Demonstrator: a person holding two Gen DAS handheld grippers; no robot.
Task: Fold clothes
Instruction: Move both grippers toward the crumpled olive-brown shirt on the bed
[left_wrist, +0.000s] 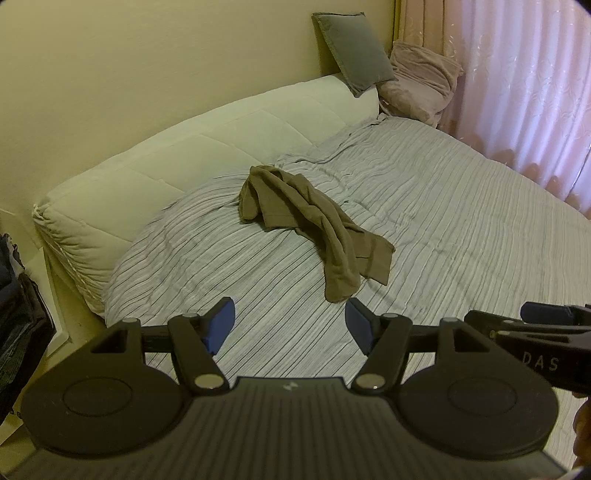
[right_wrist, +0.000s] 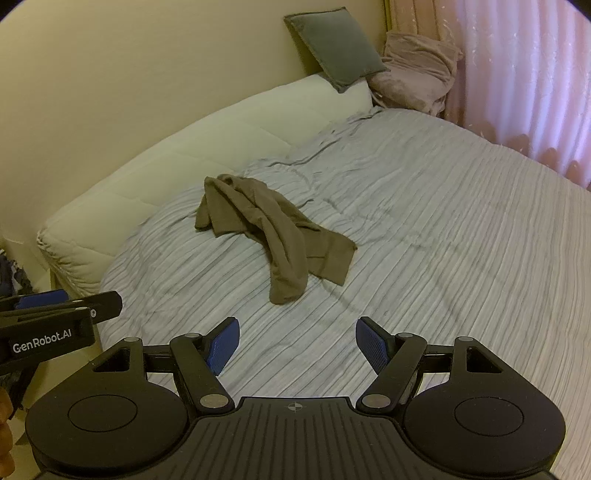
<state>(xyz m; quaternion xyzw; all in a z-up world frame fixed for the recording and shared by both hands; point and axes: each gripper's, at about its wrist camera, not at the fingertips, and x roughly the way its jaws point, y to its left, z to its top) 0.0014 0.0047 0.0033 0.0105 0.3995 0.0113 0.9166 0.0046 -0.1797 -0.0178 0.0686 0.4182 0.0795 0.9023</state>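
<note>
A crumpled olive-brown garment (left_wrist: 314, 225) (right_wrist: 269, 236) lies in a heap on the striped grey bedspread (left_wrist: 443, 229) (right_wrist: 443, 240), left of the bed's middle. My left gripper (left_wrist: 290, 325) hovers open just short of the garment's near end, with nothing between its blue pads. My right gripper (right_wrist: 297, 343) is open too and empty, a little further back from the garment. Each gripper shows at the edge of the other's view: the right gripper (left_wrist: 546, 325) and the left gripper (right_wrist: 55, 314).
A white quilted bolster (left_wrist: 166, 177) (right_wrist: 166, 173) runs along the wall on the left. A grey cushion (left_wrist: 354, 51) and a pink pillow (left_wrist: 421, 81) sit at the bed's far corner. Pink curtains (left_wrist: 524, 81) hang on the right. Dark items (left_wrist: 18, 317) stand at the far left.
</note>
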